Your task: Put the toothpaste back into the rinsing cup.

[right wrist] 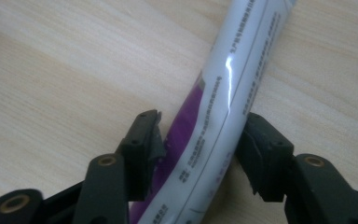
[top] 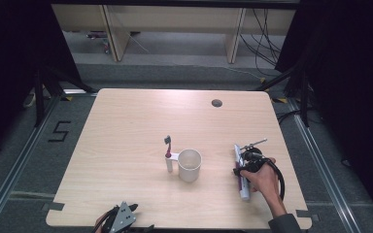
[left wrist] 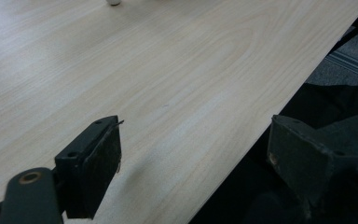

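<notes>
A white and purple toothpaste tube (right wrist: 233,70) lies flat on the wooden table (top: 126,126), right of the middle (top: 243,187). My right gripper (right wrist: 200,135) comes down over its middle with one jaw on each side, and both pads touch the tube's edges. In the high view a hand holds that right gripper (top: 245,162) over the tube. My left gripper (left wrist: 196,154) hangs at the table's near edge, wide open, with nothing between its jaws; in the high view the left gripper (top: 121,218) sits at the bottom left.
A white cup (top: 189,165) stands at the table's middle. Just left of it a toothbrush (top: 168,147) stands upright in a small white holder. A cable hole (top: 217,103) is at the far right of the table. Dark floor surrounds the table.
</notes>
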